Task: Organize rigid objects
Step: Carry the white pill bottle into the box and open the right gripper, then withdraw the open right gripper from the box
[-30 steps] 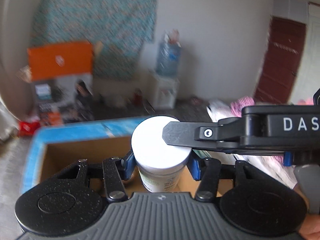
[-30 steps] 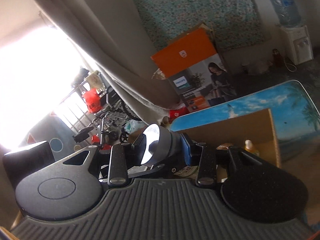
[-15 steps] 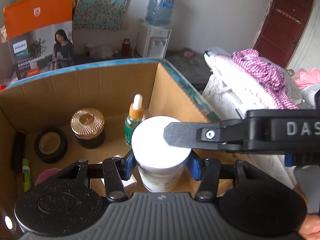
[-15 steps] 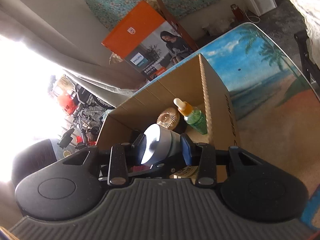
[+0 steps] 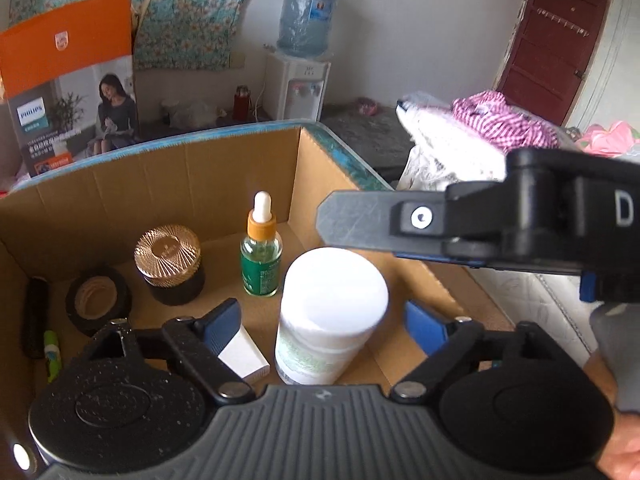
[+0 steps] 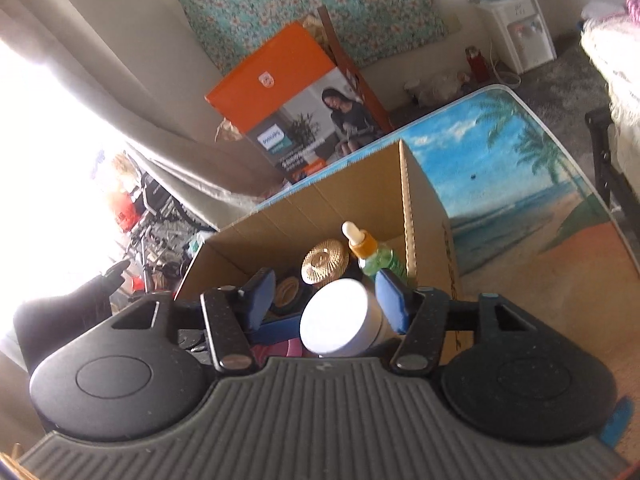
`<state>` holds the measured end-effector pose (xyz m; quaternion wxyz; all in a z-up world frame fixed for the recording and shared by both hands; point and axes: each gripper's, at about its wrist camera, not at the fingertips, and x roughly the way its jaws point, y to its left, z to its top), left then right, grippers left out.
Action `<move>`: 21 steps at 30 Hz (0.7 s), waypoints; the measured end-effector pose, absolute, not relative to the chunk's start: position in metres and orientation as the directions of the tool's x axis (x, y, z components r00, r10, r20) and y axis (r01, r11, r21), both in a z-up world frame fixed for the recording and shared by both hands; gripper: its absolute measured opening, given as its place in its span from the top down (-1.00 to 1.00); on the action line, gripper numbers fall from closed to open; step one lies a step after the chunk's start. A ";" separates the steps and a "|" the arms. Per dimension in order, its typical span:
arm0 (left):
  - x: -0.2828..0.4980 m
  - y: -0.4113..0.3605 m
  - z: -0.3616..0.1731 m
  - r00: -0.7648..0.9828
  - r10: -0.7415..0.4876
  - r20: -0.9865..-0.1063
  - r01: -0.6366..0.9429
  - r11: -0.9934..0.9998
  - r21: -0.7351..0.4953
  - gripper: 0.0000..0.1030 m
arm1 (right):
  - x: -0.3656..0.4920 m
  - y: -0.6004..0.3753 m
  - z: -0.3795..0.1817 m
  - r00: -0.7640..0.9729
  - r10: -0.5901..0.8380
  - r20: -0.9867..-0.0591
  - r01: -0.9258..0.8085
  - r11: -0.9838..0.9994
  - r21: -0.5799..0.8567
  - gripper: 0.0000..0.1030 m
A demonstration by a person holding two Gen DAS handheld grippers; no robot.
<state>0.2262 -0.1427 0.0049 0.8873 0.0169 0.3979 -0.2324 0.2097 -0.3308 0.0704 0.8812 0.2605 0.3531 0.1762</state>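
While the white-lidded jar (image 5: 332,312) stands inside the cardboard box (image 5: 168,184) — left gripper (image 5: 324,324) fingers apart, clear of it | right gripper (image 6: 326,300) fingers apart — jar between | placement done; withdrawal pending.

PHILIPS wordmark on teal-grey panel of orange carton (image 5: 68,80) standing far left beyond cardboard box; Philips shield logo on its orange top; smaller print lower on carton too blurred to read; white letter "D" on black body of right tool (image 5: 560,224), far right; green dropper bottle (image 5: 261,256) label illegible.
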 end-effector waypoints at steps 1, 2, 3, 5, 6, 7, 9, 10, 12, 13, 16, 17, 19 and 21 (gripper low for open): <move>0.223 -0.141 0.008 0.581 -0.405 -0.706 0.428 0.890 -0.158 -0.80 | 0.206 -0.331 0.073 0.700 0.490 -0.520 -0.128 0.801 0.584 -0.34; 0.220 -0.139 0.012 0.585 -0.412 -0.699 0.429 0.888 -0.164 -0.81 | 0.202 -0.331 0.076 0.711 0.490 -0.504 -0.132 0.797 0.589 -0.37; 0.217 -0.136 0.015 0.587 -0.421 -0.692 0.431 0.886 -0.173 -0.82 | 0.197 -0.333 0.079 0.722 0.493 -0.486 -0.138 0.791 0.597 -0.42; 0.207 -0.130 0.024 0.599 -0.437 -0.671 0.429 0.883 -0.192 -0.84 | 0.185 -0.335 0.088 0.748 0.495 -0.442 -0.152 0.776 0.612 -0.53; 0.202 -0.126 0.029 0.607 -0.443 -0.660 0.428 0.882 -0.199 -0.86 | 0.178 -0.336 0.094 0.761 0.494 -0.419 -0.161 0.771 0.616 -0.57; 0.195 -0.122 0.035 0.619 -0.451 -0.643 0.428 0.880 -0.206 -0.89 | 0.172 -0.337 0.099 0.773 0.493 -0.399 -0.171 0.768 0.617 -0.58; 0.181 -0.114 0.046 0.647 -0.459 -0.609 0.426 0.880 -0.210 -0.96 | 0.158 -0.337 0.110 0.796 0.484 -0.365 -0.185 0.767 0.614 -0.65; 0.174 -0.110 0.053 0.661 -0.461 -0.592 0.425 0.880 -0.209 -1.00 | 0.151 -0.337 0.115 0.804 0.482 -0.349 -0.194 0.767 0.612 -0.73; 0.162 -0.103 0.065 0.683 -0.456 -0.570 0.420 0.884 -0.204 -1.00 | 0.138 -0.337 0.125 0.816 0.479 -0.323 -0.211 0.768 0.605 -0.86; 0.156 -0.099 0.071 0.695 -0.448 -0.562 0.413 0.889 -0.197 -1.00 | 0.132 -0.336 0.129 0.821 0.476 -0.315 -0.219 0.772 0.597 -0.92; 0.142 -0.088 0.084 0.724 -0.409 -0.556 0.377 0.909 -0.179 -1.00 | 0.114 -0.329 0.140 0.831 0.465 -0.306 -0.237 0.793 0.561 -0.98; 0.139 -0.085 0.086 0.729 -0.396 -0.558 0.363 0.915 -0.176 -1.00 | 0.111 -0.326 0.142 0.832 0.461 -0.311 -0.238 0.800 0.551 -0.98; 0.134 -0.080 0.091 0.742 -0.367 -0.560 0.332 0.928 -0.168 -1.00 | 0.099 -0.320 0.145 0.834 0.451 -0.319 -0.236 0.813 0.533 -0.98; 0.132 -0.075 0.093 0.751 -0.337 -0.568 0.302 0.940 -0.159 -1.00 | 0.092 -0.314 0.148 0.835 0.442 -0.328 -0.231 0.823 0.520 -0.98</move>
